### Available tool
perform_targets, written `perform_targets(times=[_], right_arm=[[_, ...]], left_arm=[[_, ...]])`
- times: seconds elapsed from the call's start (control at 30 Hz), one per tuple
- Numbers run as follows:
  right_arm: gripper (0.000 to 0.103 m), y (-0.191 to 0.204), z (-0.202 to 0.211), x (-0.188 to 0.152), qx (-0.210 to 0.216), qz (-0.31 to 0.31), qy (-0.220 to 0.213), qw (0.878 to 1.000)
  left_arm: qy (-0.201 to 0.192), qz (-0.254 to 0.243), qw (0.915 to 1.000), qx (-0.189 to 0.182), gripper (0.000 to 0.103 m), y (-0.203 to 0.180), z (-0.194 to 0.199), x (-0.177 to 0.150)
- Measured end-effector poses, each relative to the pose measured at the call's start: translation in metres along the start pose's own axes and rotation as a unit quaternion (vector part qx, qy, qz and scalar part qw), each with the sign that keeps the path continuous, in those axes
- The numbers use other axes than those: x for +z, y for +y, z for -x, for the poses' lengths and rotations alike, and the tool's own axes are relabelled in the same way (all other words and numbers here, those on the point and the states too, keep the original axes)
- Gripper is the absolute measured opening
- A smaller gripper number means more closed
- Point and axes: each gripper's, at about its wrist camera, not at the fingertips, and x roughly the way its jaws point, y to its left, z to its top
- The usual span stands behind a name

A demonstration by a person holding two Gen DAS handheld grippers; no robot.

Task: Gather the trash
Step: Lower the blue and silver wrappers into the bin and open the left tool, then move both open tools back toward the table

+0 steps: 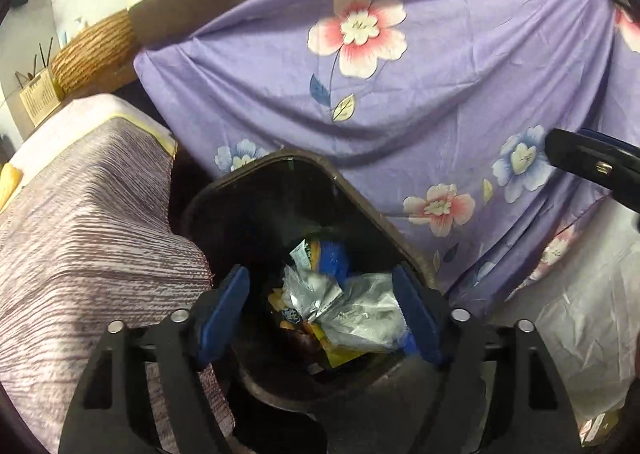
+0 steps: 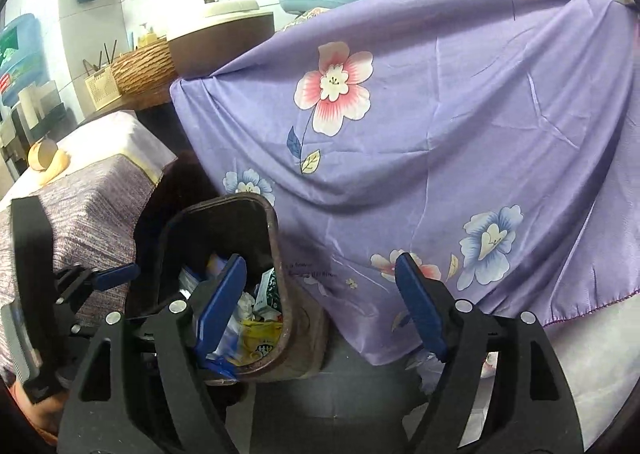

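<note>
Fingers spread wide on both grippers, nothing held in either. Left gripper [image 1: 320,318] hangs right over the dark trash bin [image 1: 224,190], blue pads [image 1: 224,318] framing the pile inside: clear plastic bag [image 1: 360,314], crumpled wrappers [image 1: 312,258], yellow packet [image 1: 340,358]. Right gripper [image 2: 320,310] sits beside the bin [image 2: 276,238], left pad over the rim, right pad in front of the purple floral cloth [image 2: 440,114]. Bin stands on the floor between a striped-covered surface [image 1: 80,234] and that cloth. Looks like a drop is done. Risk: left fingers clipping the rim on lift and tipping the bin; loose bag on top could snag a pad and drag back out
</note>
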Motion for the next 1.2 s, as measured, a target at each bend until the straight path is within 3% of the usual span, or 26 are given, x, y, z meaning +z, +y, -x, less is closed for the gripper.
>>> perform_targets(times=[0.3, 0.63, 0.83, 1.2], right_arm=[[0.082, 0.015, 0.010, 0.014, 0.019, 0.007, -0.019, 1.000], [0.087, 0.071, 0.009, 0.024, 0.078, 0.054, -0.021, 0.995], [0.090, 0.127, 0.012, 0.026, 0.138, 0.090, -0.015, 0.986], [0.090, 0.221, 0.011, 0.024, 0.207, 0.179, 0.006, 0.962]], left_arm=[[-0.064, 0.016, 0.9977, -0.012, 0.096, 0.012, 0.081, -0.006], [-0.105, 0.044, 0.9927, 0.042, 0.097, 0.063, 0.155, -0.023], [-0.098, 0.053, 0.9889, 0.099, 0.098, 0.100, 0.179, -0.037], [-0.064, 0.107, 0.9755, 0.182, 0.098, 0.183, 0.201, -0.074]])
